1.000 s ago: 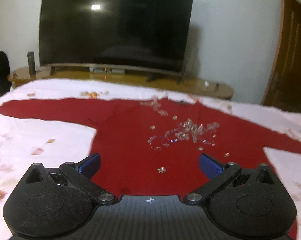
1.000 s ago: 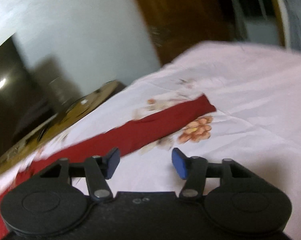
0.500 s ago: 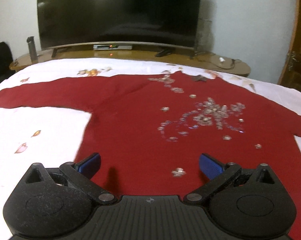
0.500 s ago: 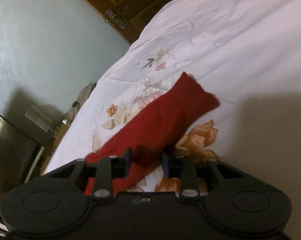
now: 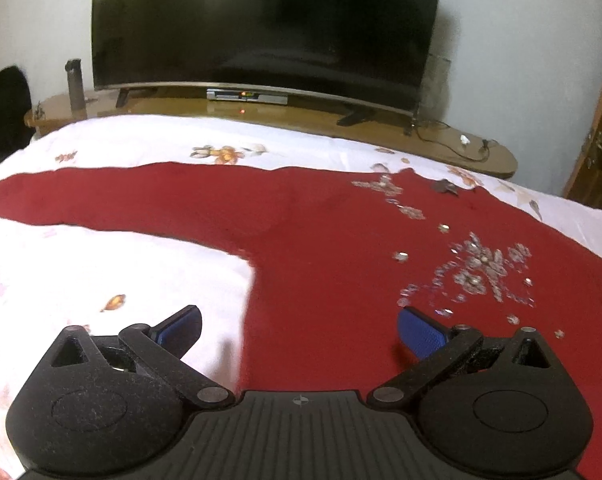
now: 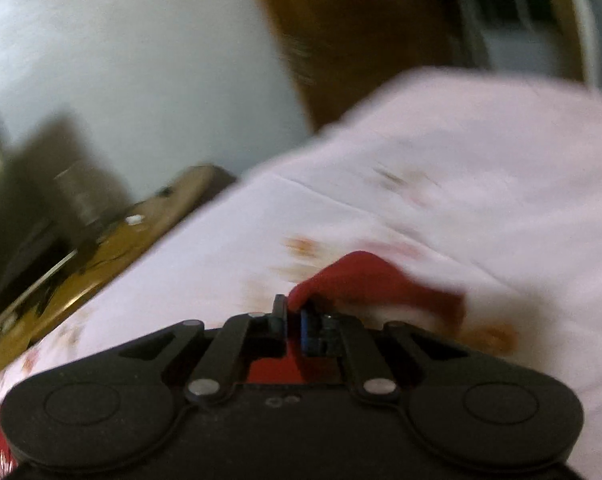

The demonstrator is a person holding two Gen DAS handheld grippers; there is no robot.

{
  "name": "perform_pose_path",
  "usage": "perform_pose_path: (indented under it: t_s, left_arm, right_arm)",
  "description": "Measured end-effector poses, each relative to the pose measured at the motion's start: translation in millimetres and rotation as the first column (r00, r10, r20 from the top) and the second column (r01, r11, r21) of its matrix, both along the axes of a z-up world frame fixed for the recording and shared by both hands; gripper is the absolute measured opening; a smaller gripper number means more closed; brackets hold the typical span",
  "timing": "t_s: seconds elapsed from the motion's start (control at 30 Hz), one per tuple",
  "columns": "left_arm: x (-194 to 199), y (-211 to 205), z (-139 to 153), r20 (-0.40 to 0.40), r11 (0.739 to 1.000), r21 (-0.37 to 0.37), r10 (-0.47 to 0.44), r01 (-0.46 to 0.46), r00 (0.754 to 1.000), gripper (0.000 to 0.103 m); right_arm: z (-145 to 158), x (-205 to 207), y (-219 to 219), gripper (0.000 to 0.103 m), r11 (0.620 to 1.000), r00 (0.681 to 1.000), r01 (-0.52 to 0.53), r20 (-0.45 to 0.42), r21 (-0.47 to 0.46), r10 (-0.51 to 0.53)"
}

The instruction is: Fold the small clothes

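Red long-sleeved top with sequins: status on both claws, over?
Left claw open, hovering over the red long-sleeved sequinned top, spread on the floral white bedsheet. Right claw shut on the top's sleeve end. Nothing in the way.

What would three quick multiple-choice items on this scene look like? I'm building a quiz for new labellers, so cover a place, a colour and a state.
1. Where does the red top lie?
A. spread on the flowered bedsheet
B. folded on the TV stand
C. hanging on the door

2. What colour are the pads on the left gripper?
A. green
B. blue
C. white

3. What is the state of the right gripper?
A. wide open above the sheet
B. shut on nothing
C. shut on the sleeve

Answers:
1 A: in the left wrist view the top lies flat across the sheet, one arm stretched out to the left.
2 B: both pads show blue, standing far apart over the top's side edge.
3 C: red cloth is pinched between the nearly closed jaws in the blurred right wrist view.
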State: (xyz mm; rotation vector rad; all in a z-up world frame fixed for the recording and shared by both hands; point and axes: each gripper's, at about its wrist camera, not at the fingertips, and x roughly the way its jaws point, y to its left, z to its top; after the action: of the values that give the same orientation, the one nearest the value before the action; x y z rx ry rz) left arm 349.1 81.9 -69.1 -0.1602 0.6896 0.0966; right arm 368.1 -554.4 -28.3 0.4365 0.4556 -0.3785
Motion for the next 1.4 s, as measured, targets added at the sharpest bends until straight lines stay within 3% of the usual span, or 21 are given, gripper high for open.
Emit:
perform_pose_path:
  t_s: [0.17,0.37,0.53,0.57,0.6,0.63,0.67,0.7,0.73,0.8,0.87,1.0,1.13,1.2,1.3,1.33,1.37,1.4]
  left_arm:
    - [-10,36,-4,0.000,1.000,-0.021,0.010,-0.010,1.000,0.103]
    - [-25,78,-10,-0.013,0.998,-0.057,0.029,-0.030,0.999,0.103]
    - [-26,94,-8,0.003,0.995,-0.081,0.052,-0.052,0.999,0.103]
    - [-23,94,-7,0.011,0.995,-0.087,0.056,-0.055,0.998,0.103]
    - [-19,93,-5,0.017,0.994,-0.096,0.056,-0.054,0.998,0.103]
    - [-13,91,-3,0.024,0.993,-0.114,0.046,-0.043,0.999,0.103]
    - [-7,88,-1,0.034,0.990,-0.134,0.036,-0.032,0.999,0.103]
    - [0,84,0,0.048,0.987,-0.163,0.018,-0.010,0.999,0.103]
    - [8,79,1,0.060,0.980,-0.200,-0.007,0.019,0.998,0.103]
    - [27,62,1,0.087,0.958,-0.275,-0.057,0.079,0.995,0.102]
    - [48,37,1,0.106,0.942,-0.300,-0.120,0.147,0.987,0.102]
    - [97,-37,0,0.114,0.931,-0.221,-0.272,0.291,0.956,0.102]
    - [131,-114,-3,0.076,0.914,-0.083,-0.390,0.396,0.917,0.102]
    - [142,-145,-5,0.048,0.916,0.033,-0.402,0.401,0.914,0.102]
    - [158,-164,-10,0.017,0.925,0.099,-0.369,0.366,0.929,0.102]
    - [161,-163,-12,0.007,0.931,0.145,-0.339,0.335,0.941,0.099]
    - [162,-158,-15,0.003,0.944,0.173,-0.287,0.282,0.958,0.069]
    - [161,-145,-16,-0.001,0.963,0.144,-0.231,0.229,0.973,0.058]
  right_arm:
    - [35,36,140,0.007,0.958,0.968,-0.241,0.030,-0.154,0.248]
    - [20,74,288,0.007,0.882,0.893,-0.447,-0.020,-0.152,0.449]
    - [-9,80,383,0.007,0.770,0.786,-0.618,-0.108,-0.158,0.609]
    - [-20,84,400,0.010,0.734,0.749,-0.662,-0.167,-0.152,0.641]
    - [-32,89,410,0.023,0.708,0.721,-0.690,-0.233,-0.150,0.653]
    - [-42,92,420,0.026,0.692,0.697,-0.708,-0.296,-0.140,0.653]
    - [-45,86,423,0.030,0.687,0.698,-0.709,-0.298,-0.160,0.651]
    - [-42,73,417,0.049,0.684,0.708,-0.704,-0.268,-0.191,0.653]
    - [-36,62,410,0.056,0.684,0.715,-0.699,-0.224,-0.208,0.663]
    - [-26,40,393,0.057,0.696,0.725,-0.687,-0.143,-0.207,0.673]
    - [-18,22,369,0.058,0.727,0.755,-0.654,-0.115,-0.210,0.646]
    - [-11,5,319,0.057,0.801,0.817,-0.576,-0.102,-0.165,0.567]
    - [-8,-17,282,0.057,0.850,0.862,-0.508,-0.085,-0.144,0.500]
    - [-11,-23,268,0.057,0.867,0.877,-0.480,-0.081,-0.131,0.474]
    - [-19,-32,245,0.057,0.887,0.894,-0.447,-0.087,-0.115,0.439]
    - [-21,-34,239,0.057,0.893,0.899,-0.436,-0.089,-0.109,0.428]
    - [-23,-35,232,0.057,0.897,0.902,-0.429,-0.089,-0.104,0.421]
    - [-25,-36,227,0.057,0.901,0.905,-0.423,-0.088,-0.100,0.415]
